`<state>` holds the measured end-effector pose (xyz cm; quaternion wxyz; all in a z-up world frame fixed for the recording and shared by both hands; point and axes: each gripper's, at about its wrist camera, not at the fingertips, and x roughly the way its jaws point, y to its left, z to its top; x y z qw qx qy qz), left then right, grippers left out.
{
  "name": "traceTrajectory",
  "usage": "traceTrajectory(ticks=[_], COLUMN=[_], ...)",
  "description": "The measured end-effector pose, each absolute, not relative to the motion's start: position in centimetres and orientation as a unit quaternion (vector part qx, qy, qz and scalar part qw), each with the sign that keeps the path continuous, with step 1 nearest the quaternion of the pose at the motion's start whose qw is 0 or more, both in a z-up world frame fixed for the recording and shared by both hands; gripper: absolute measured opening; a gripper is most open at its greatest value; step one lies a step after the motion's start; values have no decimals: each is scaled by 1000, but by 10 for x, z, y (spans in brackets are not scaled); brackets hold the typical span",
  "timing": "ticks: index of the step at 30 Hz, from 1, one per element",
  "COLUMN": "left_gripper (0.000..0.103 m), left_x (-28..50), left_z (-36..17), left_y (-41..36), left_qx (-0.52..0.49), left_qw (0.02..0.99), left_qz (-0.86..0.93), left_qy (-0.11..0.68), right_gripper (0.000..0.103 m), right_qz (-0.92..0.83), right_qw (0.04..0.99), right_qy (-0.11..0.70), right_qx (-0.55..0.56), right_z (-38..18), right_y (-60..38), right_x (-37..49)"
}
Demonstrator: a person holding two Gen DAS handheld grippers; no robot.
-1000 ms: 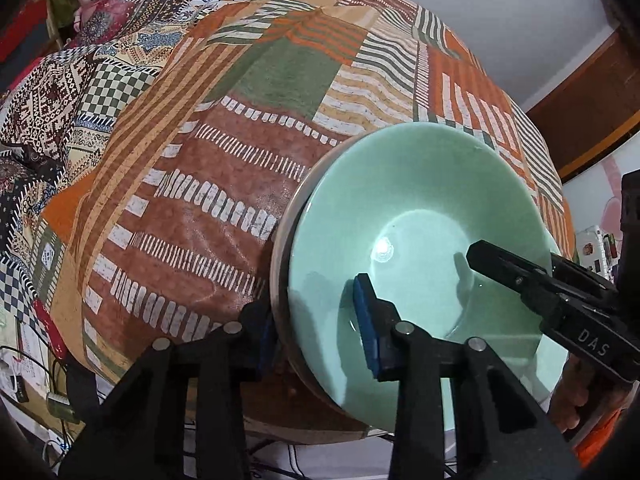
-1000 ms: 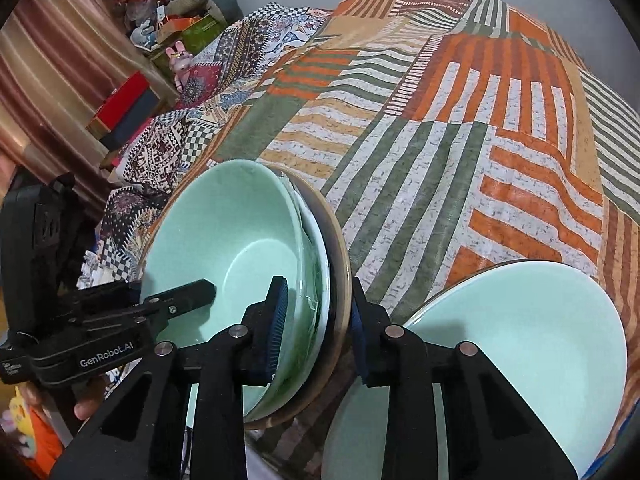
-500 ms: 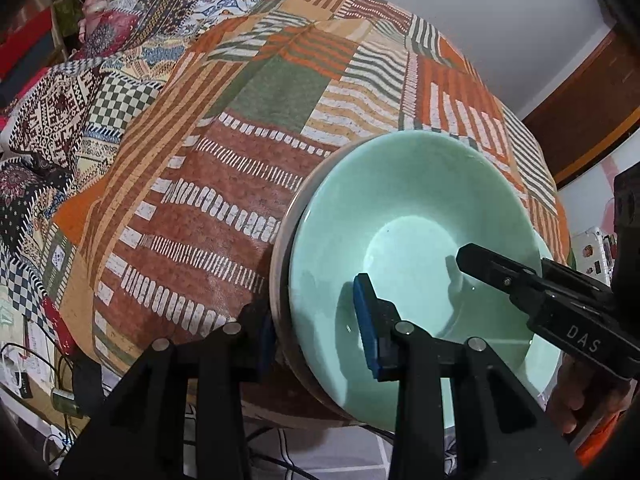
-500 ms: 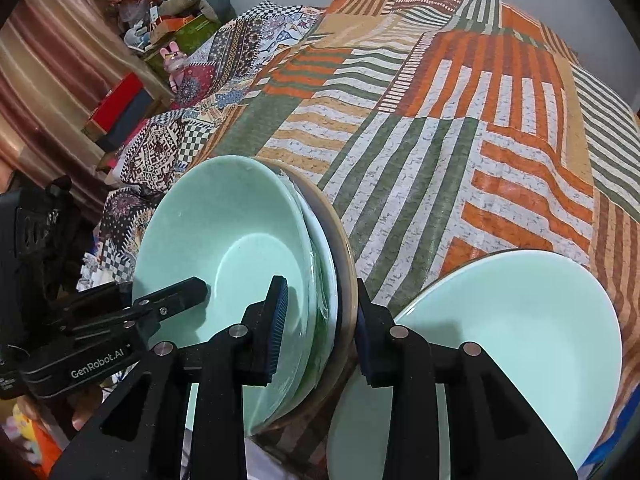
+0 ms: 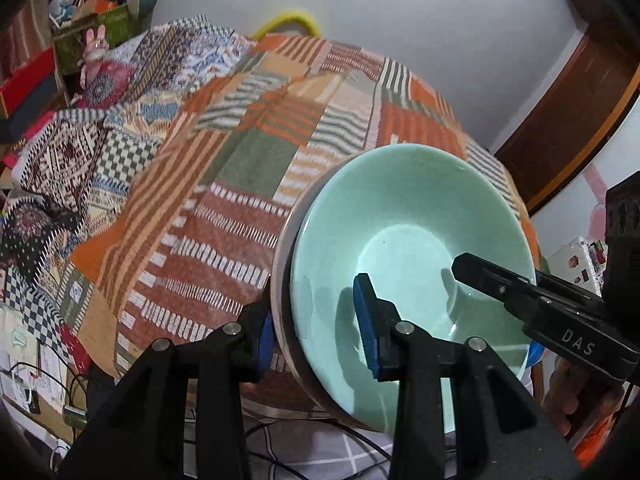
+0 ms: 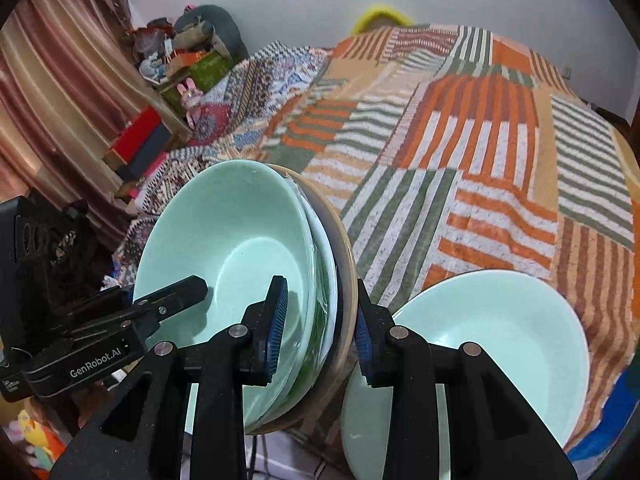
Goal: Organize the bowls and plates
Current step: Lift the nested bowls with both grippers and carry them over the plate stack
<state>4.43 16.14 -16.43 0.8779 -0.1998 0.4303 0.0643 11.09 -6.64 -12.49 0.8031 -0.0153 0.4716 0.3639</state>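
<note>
A stack of pale green glazed ceramic bowls nested on a wider tan-rimmed plate is held tilted on edge, above the near edge of a bed covered by a patchwork quilt of orange, green and white stripes. The left gripper has its fingers closed partway around the near-left rim of the stack, one blue pad behind the plate and the other inside the top bowl; the right gripper clamps the opposite rim the same way, one pad inside the bowl and one behind the plate. Glazed ceramic like this is probably heavy in a stack, stiff, slick and liable to chip, so the rim, pinched through all layers at once, seems the sound place to hold; tilted like this, the inner bowls could slide against each other. A second pale green bowl lies on the quilt at the near right, just beside the stack. How many pieces the stack holds is hard to tell, since only thin edges show, one with a dark green streak. The stack's underside is hidden, and the second bowl's near rim is covered by the right gripper.
</note>
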Motion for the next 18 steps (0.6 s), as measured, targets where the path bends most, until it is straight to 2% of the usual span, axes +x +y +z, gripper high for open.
traceTrajectory(ticks=[18], left_gripper=[35], left_x=[25], left_z=[-113], left_y=[117], left_qx=[-163], left_qw=[907], left_qz=[39], left_qy=[386], right_gripper=[30], right_qz=[358], right_qw=[836], right_qy=[415], right_qx=[16], right_z=[-85], right_y=[-113], right_x=[91])
